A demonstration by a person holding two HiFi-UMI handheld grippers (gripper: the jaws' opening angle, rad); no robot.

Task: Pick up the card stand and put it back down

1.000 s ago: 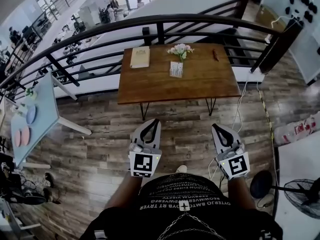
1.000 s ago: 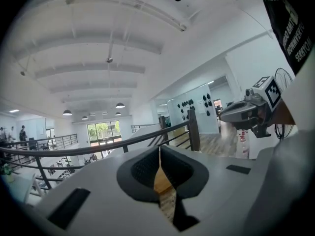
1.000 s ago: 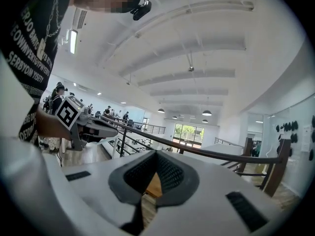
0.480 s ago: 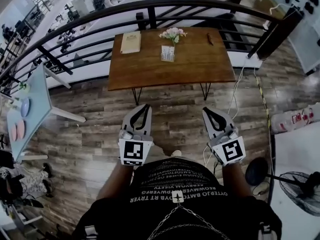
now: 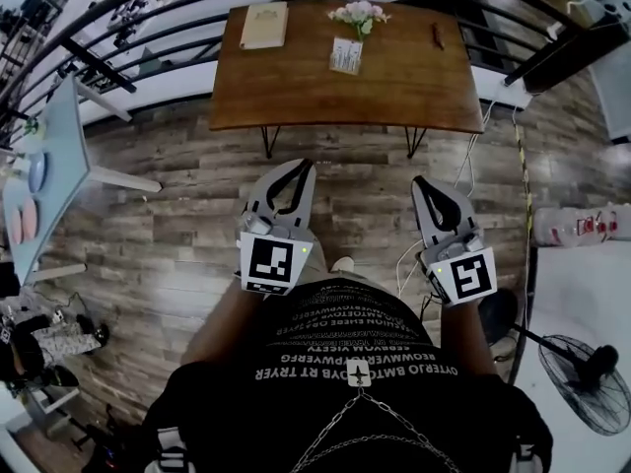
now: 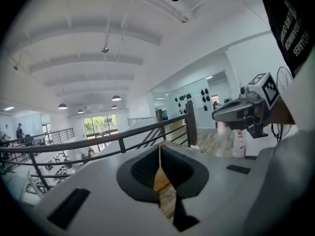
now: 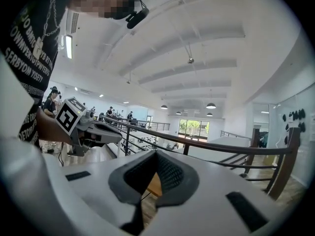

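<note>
Left hand-held gripper (image 5: 300, 169) and right hand-held gripper (image 5: 421, 182) — jaws closed, holding nothing — well apart from the card stand (image 5: 346, 55) on the counter (image 5: 404, 92).

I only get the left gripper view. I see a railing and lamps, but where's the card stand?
Observer: On the table straight ahead. The card stand is near its far edge.
Operator: Anything beside it?
Observer: Some flowers just behind it, and a tan book off to the left.
Operator: Are we close enough to grab it?
Observer: No. The left gripper and right gripper are both over the floor, short of the table.
</note>
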